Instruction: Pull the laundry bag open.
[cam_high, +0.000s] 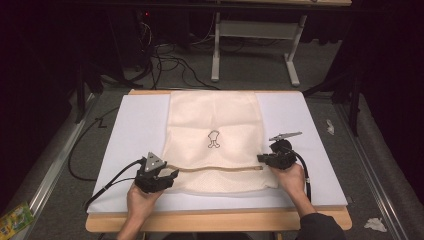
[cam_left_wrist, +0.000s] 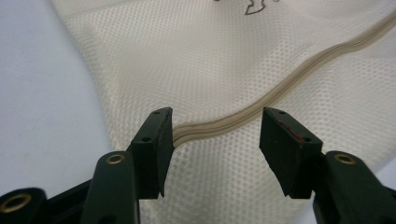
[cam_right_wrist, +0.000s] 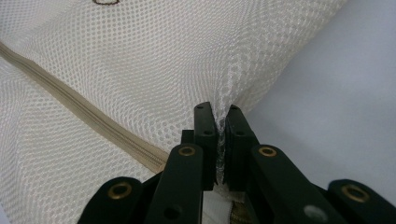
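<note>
**Mesh bag pinned at one end, zipper end not yet gripped**

Cream mesh bag (cam_high: 214, 140) lies flat on the white table cover (cam_high: 135, 125), zipper (cam_high: 215, 169) running across its near part, closed as far as can be told.

Right gripper (cam_right_wrist: 221, 140): jaws nearly together, clamped on a fold of mesh at the bag's right edge, just beside the zipper's end.

Left gripper (cam_left_wrist: 215, 140): jaws apart, nothing pinched. Zipper's left end sits between them, against the left pad; right pad stands clear.

Step, by my reading: anchoring the bag to work the zipper. Next move calls for the left gripper to settle lower and close on the zipper end, with the right keeping the mesh taut.
</note>
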